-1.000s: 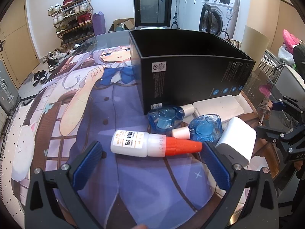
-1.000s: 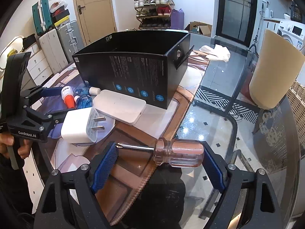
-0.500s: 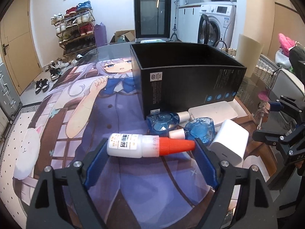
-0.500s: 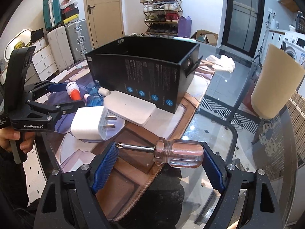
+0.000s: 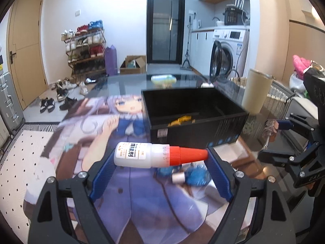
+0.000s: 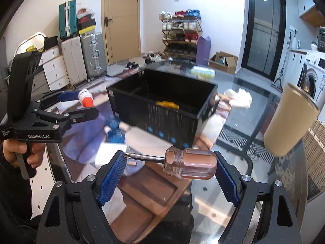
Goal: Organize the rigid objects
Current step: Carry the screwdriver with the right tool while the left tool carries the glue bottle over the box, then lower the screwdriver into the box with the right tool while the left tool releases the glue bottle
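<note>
The left claw [image 5: 160, 162] is closed end to end on a white plastic bottle with an orange conical cap [image 5: 158, 157], held level above the tabletop [image 5: 142, 203], probably for dropping flat into the open black cardboard box [image 5: 195, 111] ahead. The right claw [image 6: 169, 169] likewise pinches a clear-handled steel screwdriver [image 6: 182, 163] lengthwise, near the box.

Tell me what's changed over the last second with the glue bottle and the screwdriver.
Both were lifted off the table: the left gripper raised the glue bottle and the right gripper raised the screwdriver, toward the black box. Both grips stayed shut; the box stayed put.
</note>
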Available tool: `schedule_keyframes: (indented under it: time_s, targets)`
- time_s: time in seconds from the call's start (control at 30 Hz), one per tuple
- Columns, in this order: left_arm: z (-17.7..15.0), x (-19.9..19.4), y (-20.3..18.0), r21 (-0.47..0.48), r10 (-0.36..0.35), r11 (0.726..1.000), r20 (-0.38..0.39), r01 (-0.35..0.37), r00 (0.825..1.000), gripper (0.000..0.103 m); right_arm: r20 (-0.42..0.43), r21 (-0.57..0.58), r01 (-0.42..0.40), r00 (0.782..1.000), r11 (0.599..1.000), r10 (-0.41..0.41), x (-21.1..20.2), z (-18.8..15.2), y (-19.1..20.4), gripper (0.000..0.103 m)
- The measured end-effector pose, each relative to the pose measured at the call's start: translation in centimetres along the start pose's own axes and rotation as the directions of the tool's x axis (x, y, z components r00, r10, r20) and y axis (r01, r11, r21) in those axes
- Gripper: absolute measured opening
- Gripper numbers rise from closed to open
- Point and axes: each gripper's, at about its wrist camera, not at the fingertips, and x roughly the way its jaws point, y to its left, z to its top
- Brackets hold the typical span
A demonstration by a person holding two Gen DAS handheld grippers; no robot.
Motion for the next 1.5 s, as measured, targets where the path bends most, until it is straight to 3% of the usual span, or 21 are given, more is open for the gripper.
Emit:
schedule_keyframes:
  time_s: [0.47, 0.77, 1.1, 1.5]
  targets:
    - [4.9, 1.6, -0.5, -0.003, 0.007, 1.0, 0.108, -0.007, 0.994, 0.085, 0.063, -0.056, -0.02, 0.998, 0.998, 0.024, 1.6, 5.1, 0.0, 0.086]
    - [7.0, 5.6, 0.1, -0.012, 0.026, 1.0, 0.102, -0.025, 0.994, 0.085, 0.066, -0.1, -0.016, 0.998, 0.995, 0.023, 4.7, 7.6, -1.2, 0.086]
    - [6.7, 9.0, -0.2, 0.016, 0.02, 1.0, 0.069, -0.021, 0.997, 0.085, 0.045, -0.113, -0.011, 0.999, 0.994, 0.016, 7.6, 8.3, -2.3, 0.086]
    - [6.2, 10.2, 0.0, -0.001, -0.013, 1.0, 0.066, 0.013, 0.998, 0.086, 0.051, -0.131, -0.037, 0.998, 0.991, 0.044, 8.9, 7.6, -2.6, 0.086]
